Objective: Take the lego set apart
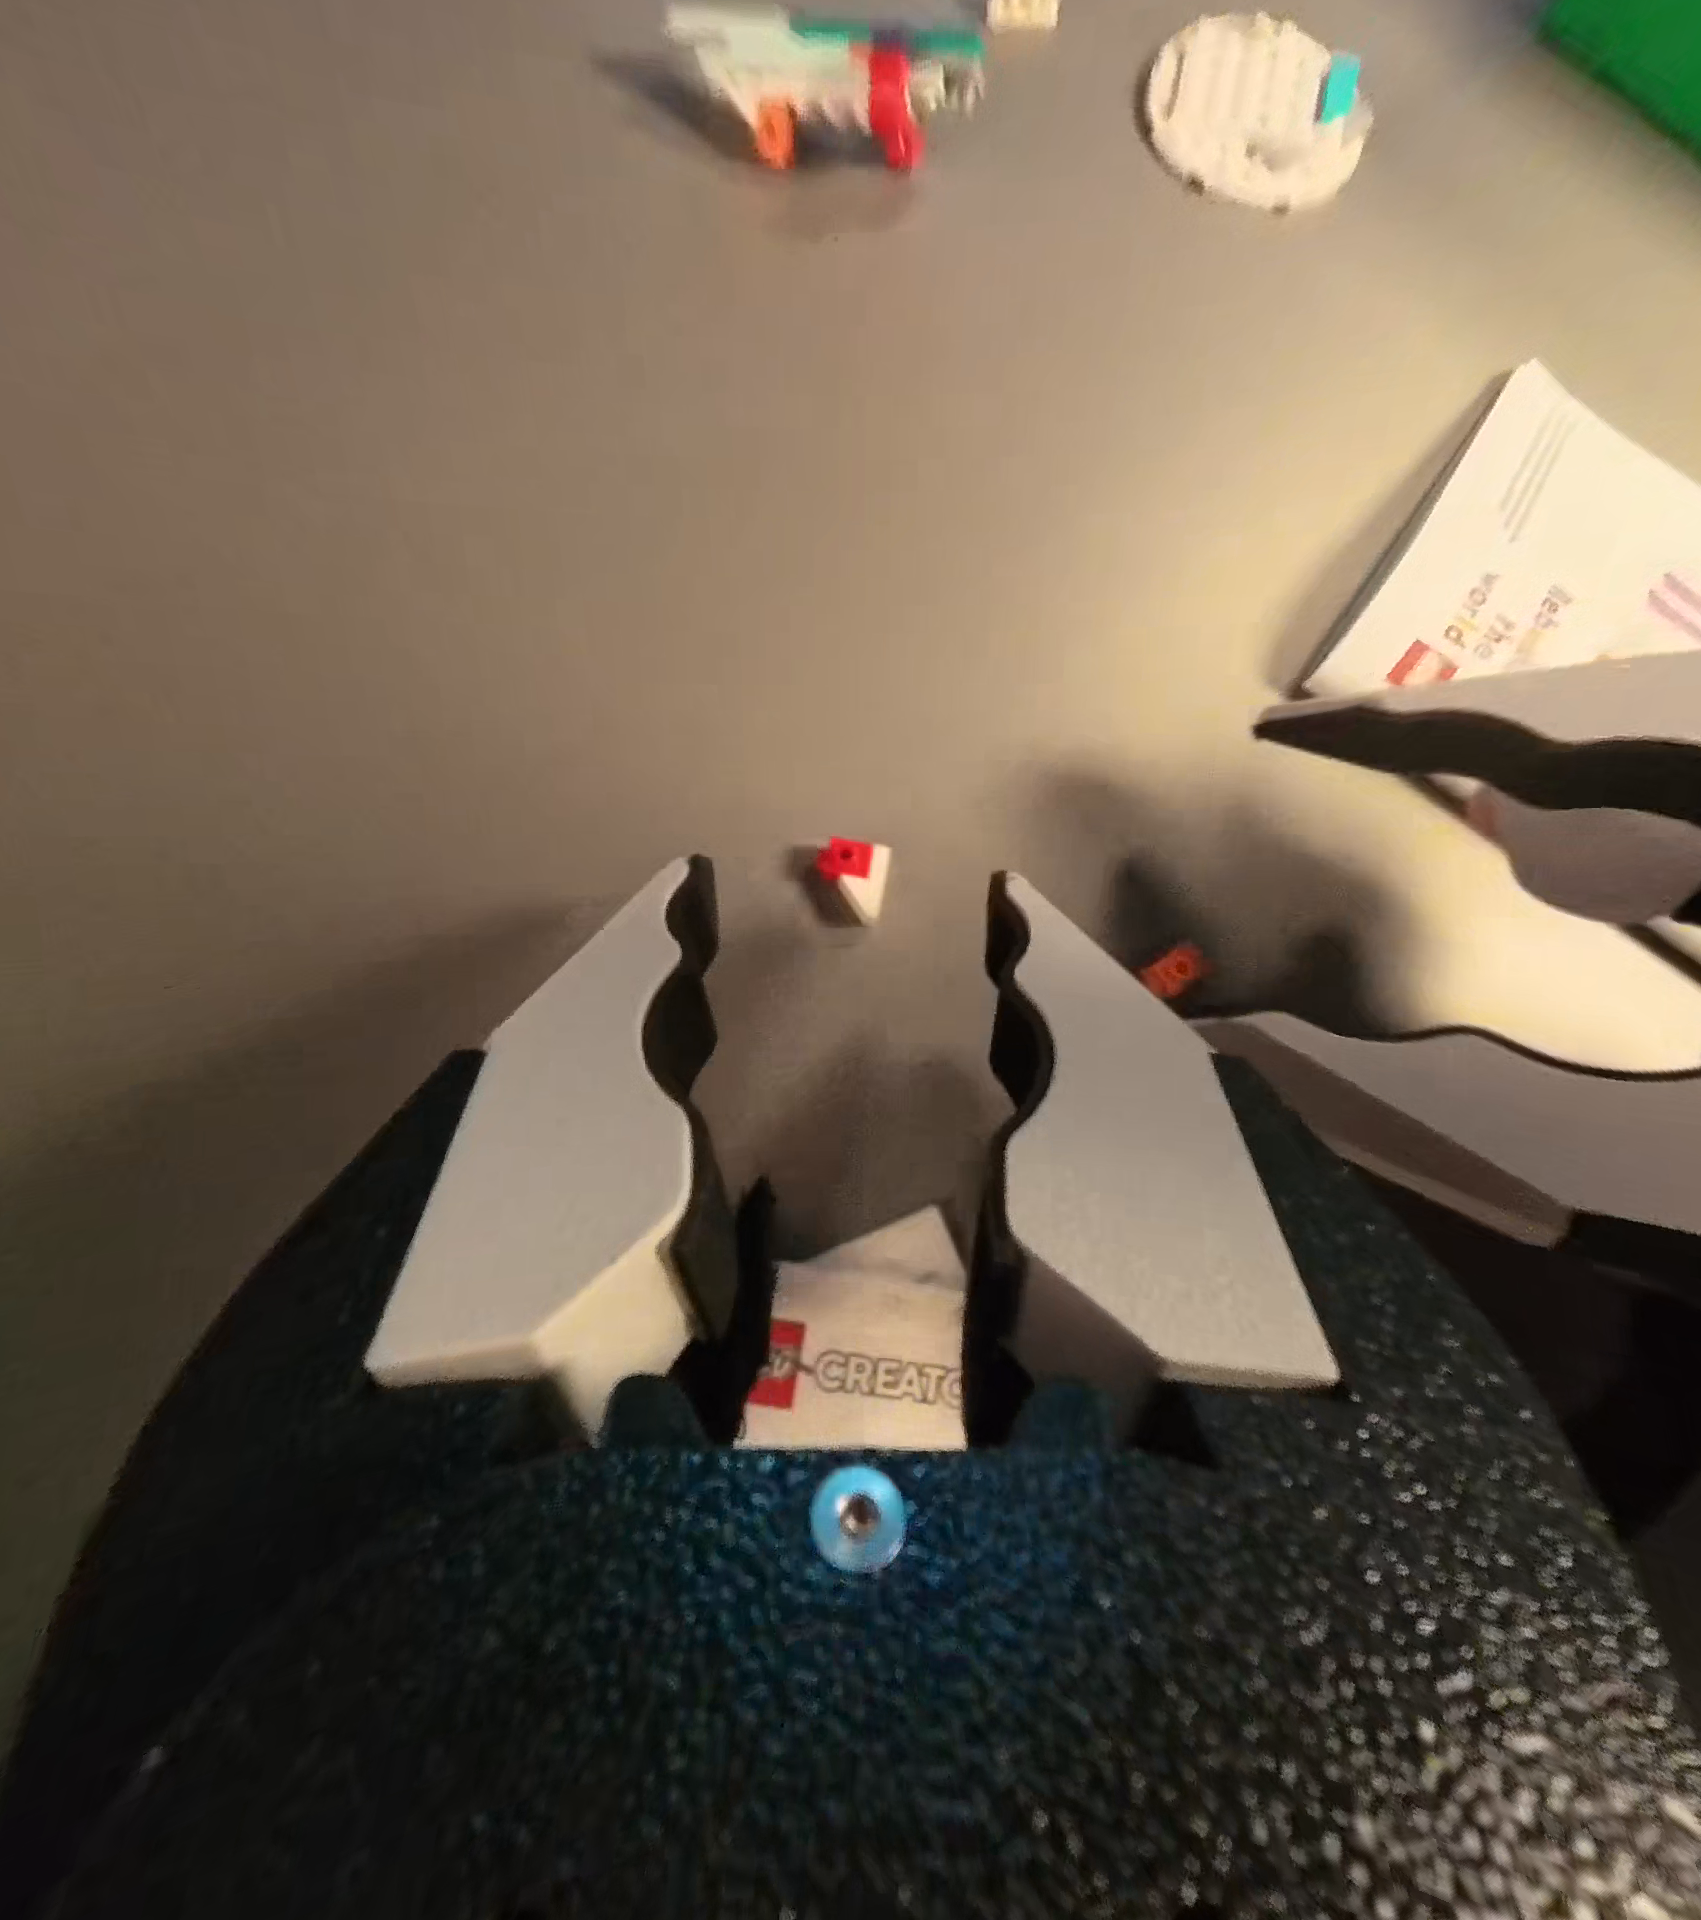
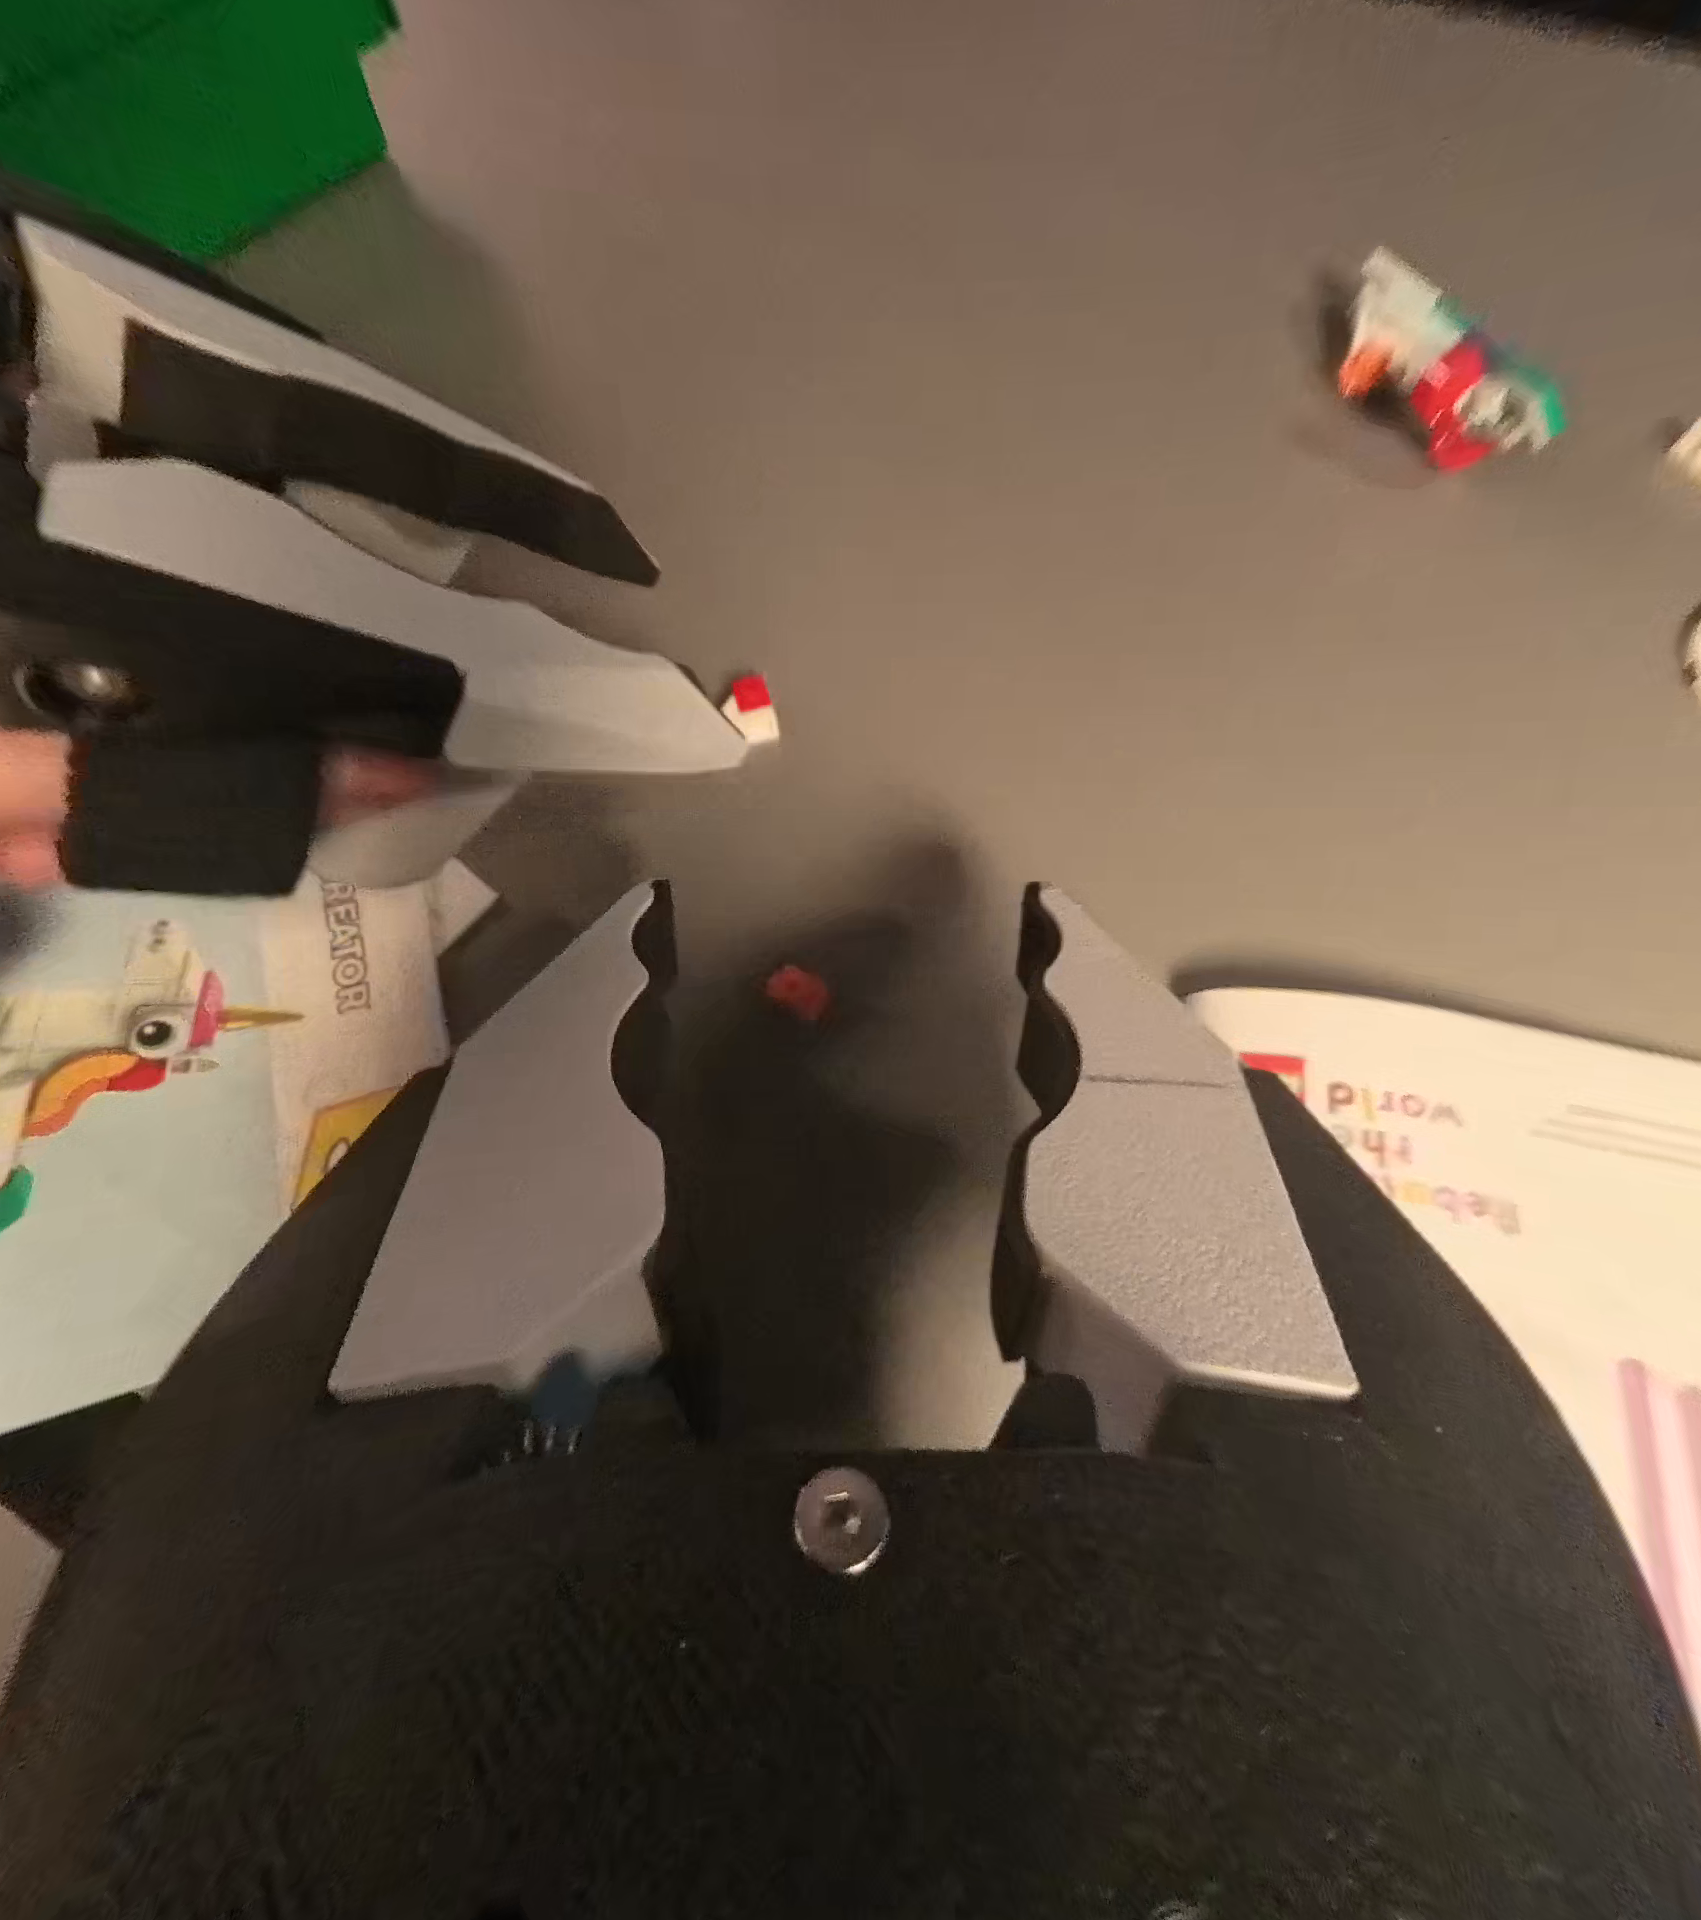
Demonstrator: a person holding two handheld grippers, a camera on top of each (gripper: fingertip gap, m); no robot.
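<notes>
Lego pieces lie scattered on the grey counter [image 1: 306,520]. Nearest, a small red brick [image 2: 796,989] lies between the fingers of the right tongs [image 2: 841,899], which are apart and hold nothing. The left tongs [image 1: 851,873] are also apart and empty, with a white-and-red piece [image 1: 854,881] just beyond the tips at 12 o'clock. Far off at 12 o'clock sits the partly built model [image 1: 825,88], and at 1 o'clock a round white plate [image 1: 1256,109].
</notes>
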